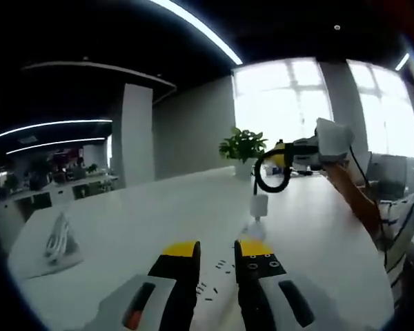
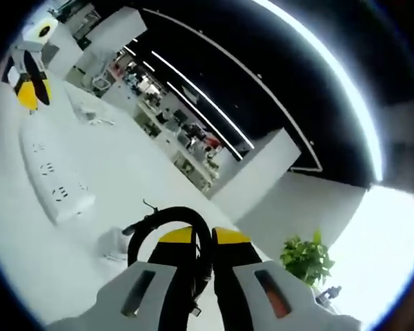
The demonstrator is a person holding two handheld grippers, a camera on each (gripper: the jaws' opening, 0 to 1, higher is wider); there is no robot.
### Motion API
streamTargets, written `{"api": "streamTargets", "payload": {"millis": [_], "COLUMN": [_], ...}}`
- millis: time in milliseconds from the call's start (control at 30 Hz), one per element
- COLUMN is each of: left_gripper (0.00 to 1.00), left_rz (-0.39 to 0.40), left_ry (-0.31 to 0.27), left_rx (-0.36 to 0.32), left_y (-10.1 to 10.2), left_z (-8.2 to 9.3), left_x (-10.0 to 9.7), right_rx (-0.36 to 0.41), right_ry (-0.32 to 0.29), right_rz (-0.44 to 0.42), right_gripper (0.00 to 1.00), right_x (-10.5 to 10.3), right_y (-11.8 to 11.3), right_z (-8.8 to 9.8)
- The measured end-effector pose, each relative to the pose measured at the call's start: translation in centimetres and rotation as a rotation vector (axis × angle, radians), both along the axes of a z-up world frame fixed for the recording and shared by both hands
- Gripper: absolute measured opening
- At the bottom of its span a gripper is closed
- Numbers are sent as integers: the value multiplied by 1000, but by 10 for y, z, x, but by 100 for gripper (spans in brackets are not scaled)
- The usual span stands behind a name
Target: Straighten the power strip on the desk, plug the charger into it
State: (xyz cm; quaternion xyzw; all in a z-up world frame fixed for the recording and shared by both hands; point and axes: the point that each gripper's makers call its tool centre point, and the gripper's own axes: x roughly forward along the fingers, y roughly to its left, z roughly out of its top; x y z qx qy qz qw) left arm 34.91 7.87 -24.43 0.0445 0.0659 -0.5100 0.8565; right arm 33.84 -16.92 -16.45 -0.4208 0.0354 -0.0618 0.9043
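Right claw [image 2: 196,238] nearly closed on looped black cable [image 2: 167,215], charger [image 1: 259,205] dangling above white surface [image 1: 159,214]; left claw [image 1: 217,249] slightly parted, empty. Power strip [image 2: 54,181] lying flat, well apart. Risks swinging, missing sockets.

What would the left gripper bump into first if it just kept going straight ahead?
Probably the white charger dangling over the desk ahead of the left gripper, hung by its black cable from the right gripper. Depth is unclear.
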Motion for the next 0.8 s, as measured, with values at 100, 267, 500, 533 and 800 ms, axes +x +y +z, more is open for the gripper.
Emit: {"api": "streamTargets", "payload": {"millis": [100, 267, 500, 533, 800], "left_gripper": [20, 19, 19, 19, 19], "left_rz": [-9, -26, -23, -22, -30], "left_ry": [-17, -52, -104, -108, -127], "left_rx": [1, -5, -12, -14, -18], "left_y": [-21, -49, -71, -73, -89], "left_z": [12, 31, 49, 50, 49], "left_x": [1, 0, 3, 4, 1], "right_rx": [-5, 15, 51, 53, 20], "right_ry": [2, 3, 18, 20, 14], "right_rz": [20, 75, 141, 150, 174], "right_gripper": [7, 7, 7, 7, 7], "right_x": [1, -1, -5, -6, -9], "right_y": [9, 27, 53, 57, 78], "right_z": [3, 9, 11, 11, 14]}}
